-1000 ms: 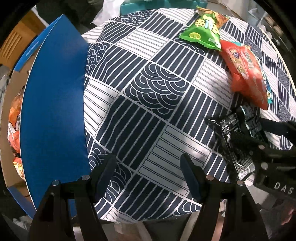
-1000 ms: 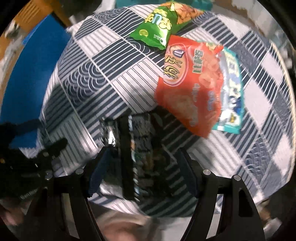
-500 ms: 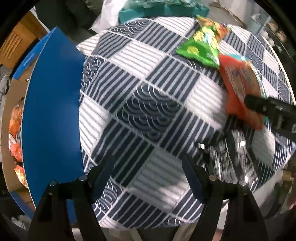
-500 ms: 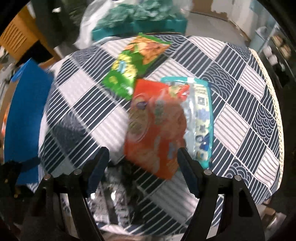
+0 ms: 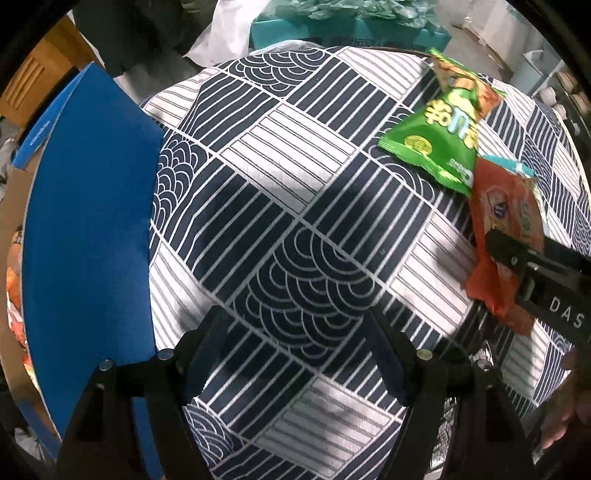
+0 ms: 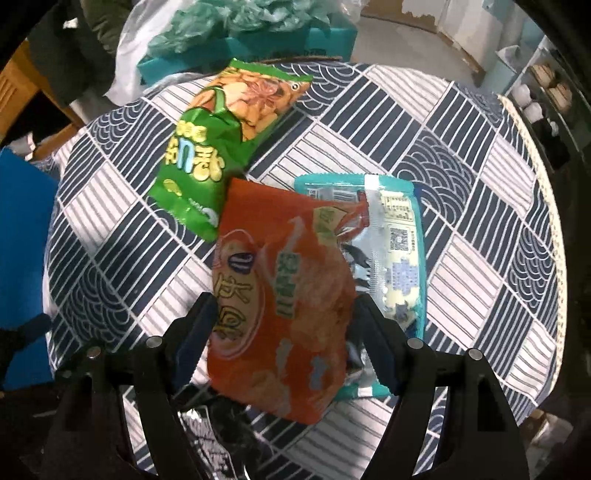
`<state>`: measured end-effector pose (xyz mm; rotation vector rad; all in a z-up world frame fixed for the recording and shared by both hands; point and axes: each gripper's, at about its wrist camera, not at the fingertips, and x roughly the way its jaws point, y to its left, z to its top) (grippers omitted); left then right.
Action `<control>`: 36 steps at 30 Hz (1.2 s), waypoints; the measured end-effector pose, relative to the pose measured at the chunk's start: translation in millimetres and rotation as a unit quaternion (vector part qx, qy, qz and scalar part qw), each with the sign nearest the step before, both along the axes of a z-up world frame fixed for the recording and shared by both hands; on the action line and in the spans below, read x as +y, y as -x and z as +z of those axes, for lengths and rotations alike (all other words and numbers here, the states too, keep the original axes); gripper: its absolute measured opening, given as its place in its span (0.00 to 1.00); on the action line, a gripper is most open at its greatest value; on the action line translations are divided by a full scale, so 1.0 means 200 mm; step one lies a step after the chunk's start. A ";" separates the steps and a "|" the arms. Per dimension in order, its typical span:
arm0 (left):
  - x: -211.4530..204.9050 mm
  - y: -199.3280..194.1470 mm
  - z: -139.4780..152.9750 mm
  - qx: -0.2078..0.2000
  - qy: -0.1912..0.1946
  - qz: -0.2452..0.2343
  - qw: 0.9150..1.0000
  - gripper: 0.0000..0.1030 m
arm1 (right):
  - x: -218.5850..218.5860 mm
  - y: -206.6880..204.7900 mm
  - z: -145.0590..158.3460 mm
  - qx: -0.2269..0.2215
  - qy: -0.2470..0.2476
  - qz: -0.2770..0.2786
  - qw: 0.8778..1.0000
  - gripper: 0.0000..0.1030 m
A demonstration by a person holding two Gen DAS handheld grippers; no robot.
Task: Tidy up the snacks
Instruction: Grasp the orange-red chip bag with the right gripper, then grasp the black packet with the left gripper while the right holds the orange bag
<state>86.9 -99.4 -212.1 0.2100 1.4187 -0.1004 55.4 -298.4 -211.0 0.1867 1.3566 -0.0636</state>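
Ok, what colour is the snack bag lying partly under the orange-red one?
Teal-edged bag with a silvery printed back, clearest in the right wrist view.

A round table [image 5: 295,221] fills the scene, draped in a navy-and-white patchwork cloth [image 6: 461,155] of stripes and wave arcs. Light falls unevenly across it, with soft dark shadows pooling over the middle. Beyond the far edge sits a teal box [image 6: 258,48] heaped with crumpled green plastic, and a white plastic bag [image 5: 229,33] slumps beside it. Past the table's left edge, there's slatted wooden furniture [image 5: 37,85], maybe a chair or cabinet, hard to tell at the rim. Off the far right, pale floor [image 6: 406,48] and a shelf unit [image 6: 539,85] holding small things.
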 end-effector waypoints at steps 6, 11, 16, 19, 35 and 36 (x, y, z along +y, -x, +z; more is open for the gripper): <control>0.05 -0.11 0.00 0.012 0.023 0.010 1.000 0.75 | 0.05 -0.06 -0.04 0.008 0.036 0.016 0.999 0.77; -0.03 -0.08 0.04 0.017 0.030 0.007 0.999 0.75 | 0.10 -0.07 -0.05 0.002 0.066 0.034 0.997 0.63; -0.05 0.00 0.10 0.014 0.037 0.004 0.999 0.75 | 0.07 -0.04 0.01 -0.013 0.033 0.030 0.999 0.40; -0.06 0.06 0.13 0.014 0.039 0.005 0.999 0.75 | 0.04 0.00 0.06 -0.023 0.020 0.026 0.999 0.39; -0.20 0.44 0.18 0.045 0.078 0.031 0.995 0.75 | -0.06 0.32 0.31 -0.055 0.026 0.040 0.997 0.39; -0.23 0.44 0.17 0.043 0.077 0.029 0.996 0.75 | -0.07 0.35 0.30 -0.053 0.025 0.040 0.997 0.39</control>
